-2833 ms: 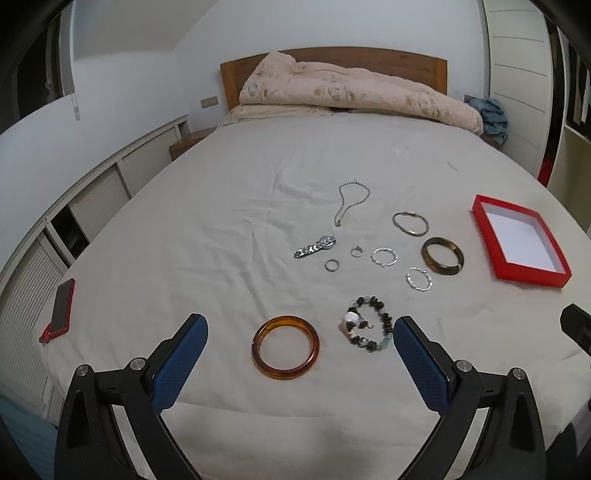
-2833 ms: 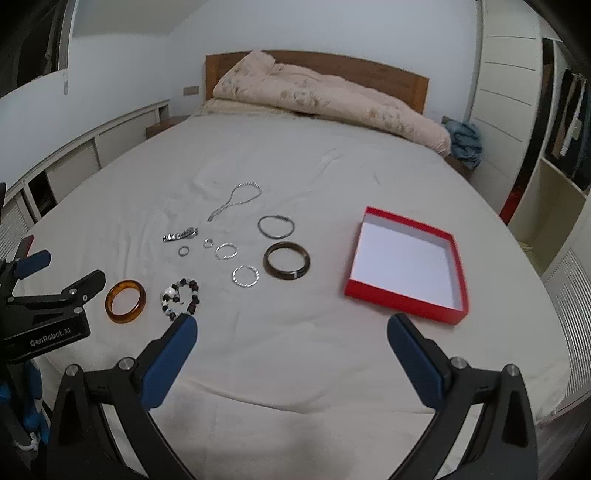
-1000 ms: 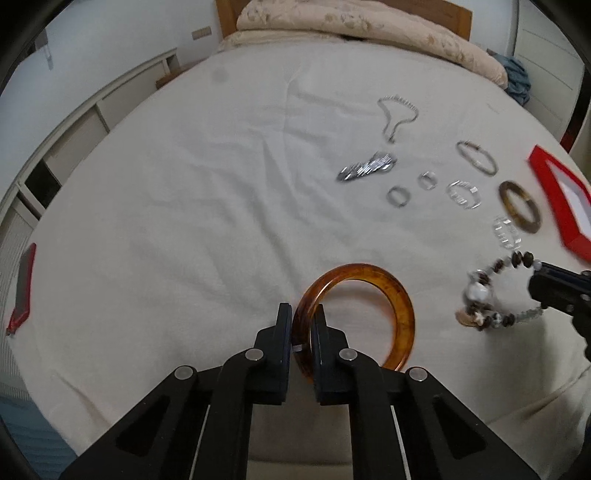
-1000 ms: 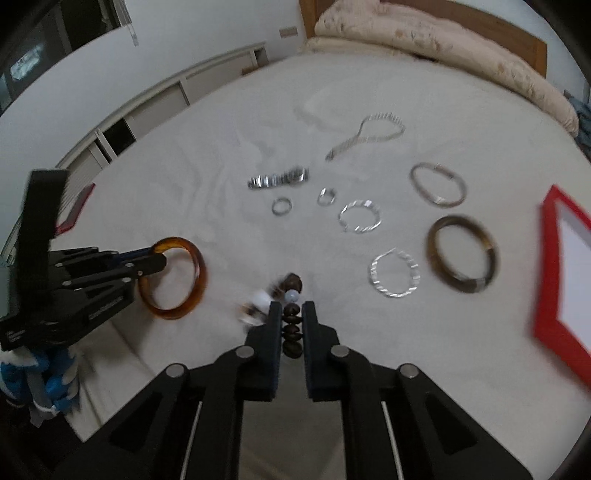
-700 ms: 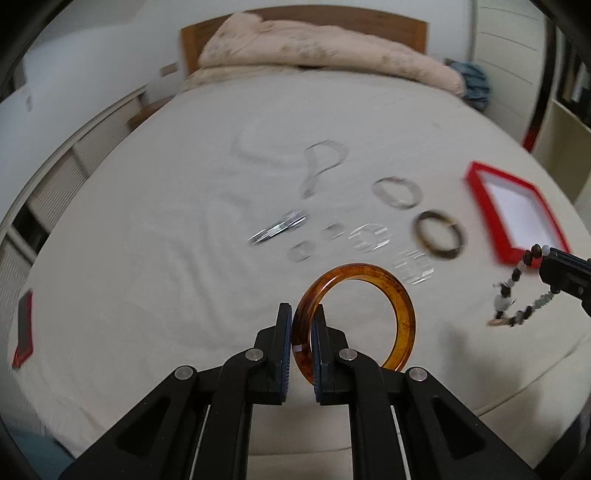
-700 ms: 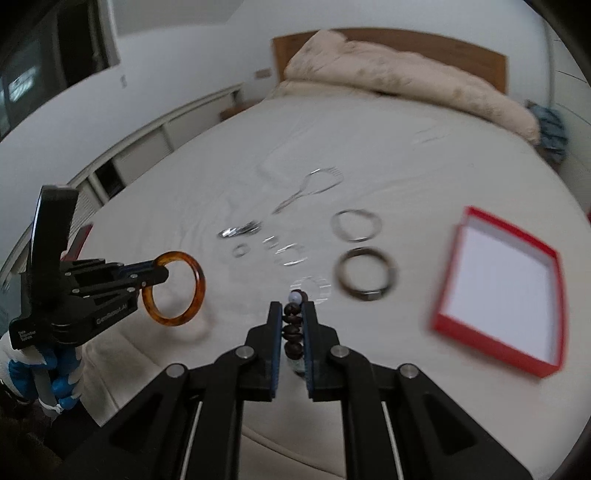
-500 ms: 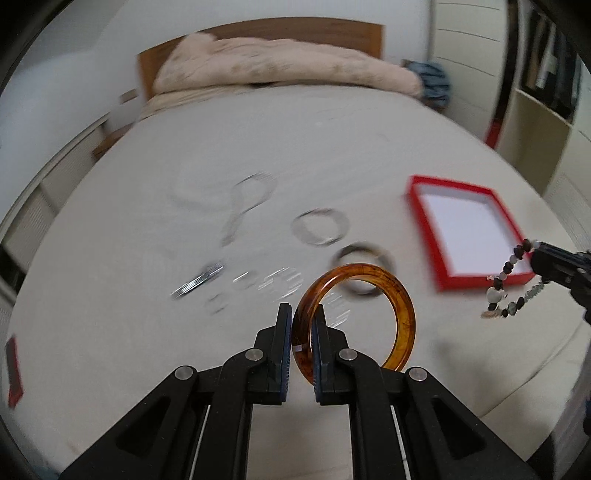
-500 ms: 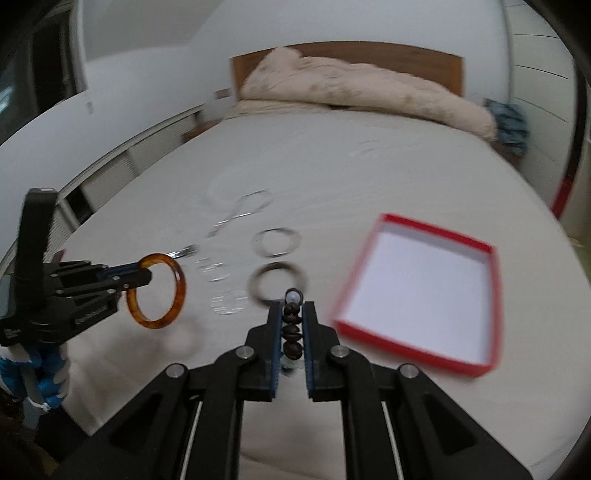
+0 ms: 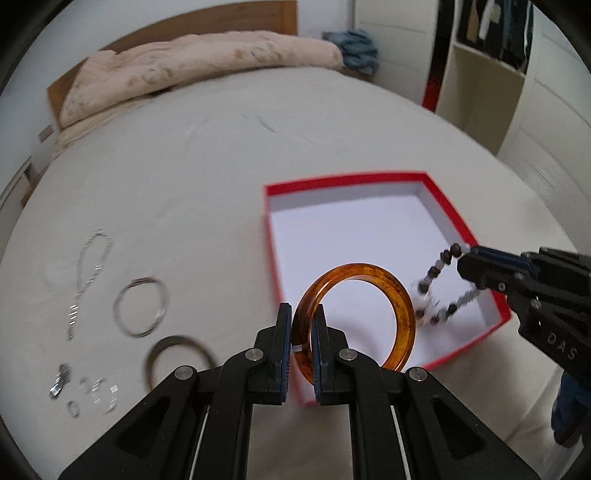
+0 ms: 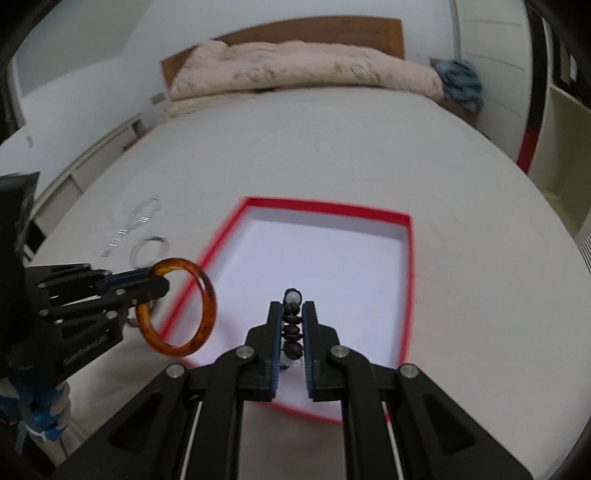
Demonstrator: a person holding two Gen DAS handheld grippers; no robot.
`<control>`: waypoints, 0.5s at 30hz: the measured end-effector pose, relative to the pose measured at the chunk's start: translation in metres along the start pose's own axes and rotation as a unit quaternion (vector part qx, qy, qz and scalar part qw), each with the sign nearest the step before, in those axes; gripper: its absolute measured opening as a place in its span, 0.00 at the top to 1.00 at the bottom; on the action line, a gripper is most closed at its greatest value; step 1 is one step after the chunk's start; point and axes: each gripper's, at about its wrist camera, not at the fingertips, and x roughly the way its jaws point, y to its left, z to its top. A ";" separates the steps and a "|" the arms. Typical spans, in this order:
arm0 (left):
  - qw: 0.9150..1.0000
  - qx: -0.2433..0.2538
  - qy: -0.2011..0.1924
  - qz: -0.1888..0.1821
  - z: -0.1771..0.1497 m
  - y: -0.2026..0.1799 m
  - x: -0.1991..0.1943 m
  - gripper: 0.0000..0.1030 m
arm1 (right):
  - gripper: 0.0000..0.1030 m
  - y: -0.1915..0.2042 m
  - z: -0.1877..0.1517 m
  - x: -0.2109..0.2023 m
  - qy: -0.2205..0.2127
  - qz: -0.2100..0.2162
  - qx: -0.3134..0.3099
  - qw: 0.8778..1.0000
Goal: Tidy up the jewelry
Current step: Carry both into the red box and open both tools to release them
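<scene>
**Two bracelets held over one red box**

Counted: one shallow rectangular red cardboard box (image 9: 271,236) with a smooth white floor, lying on the cream bed sheet (image 9: 184,177). Two pieces carried, six or so left on the sheet.

Left gripper (image 9: 302,325): jaws nearly together, pinched on the rim of one glossy, translucent amber resin bangle (image 9: 400,306), a thick round hoop held upright over the box's near left corner. From the right wrist view, seen as the same bangle (image 10: 205,295) hanging at the box's left wall (image 10: 218,240).

Right gripper (image 10: 291,325): jaws narrow, clamped on one strand of rounded dark brown and pale beads, a beaded bracelet (image 10: 291,332), above the box's white floor. From the left wrist view, seen as that loop (image 9: 437,291) dangling over the box's near right corner from the right gripper (image 9: 467,266).

Left of the box, on the sheet: one thin silver chain necklace (image 9: 88,273) in a long loop, one slim silver wire bangle (image 9: 140,308), one dark brown bangle (image 9: 177,350), one short silver link piece (image 9: 59,380), and several small silver rings (image 9: 101,395), too blurred for an exact count.

Beyond the box: one crumpled pale pink quilt (image 9: 192,66), soft and lumpy, against one wooden headboard (image 9: 229,18).
</scene>
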 end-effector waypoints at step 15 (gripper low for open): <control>0.999 0.015 0.039 0.030 -0.005 -0.012 0.059 0.89 | 0.89 -0.036 -0.016 0.039 0.038 -0.033 -0.017 0.999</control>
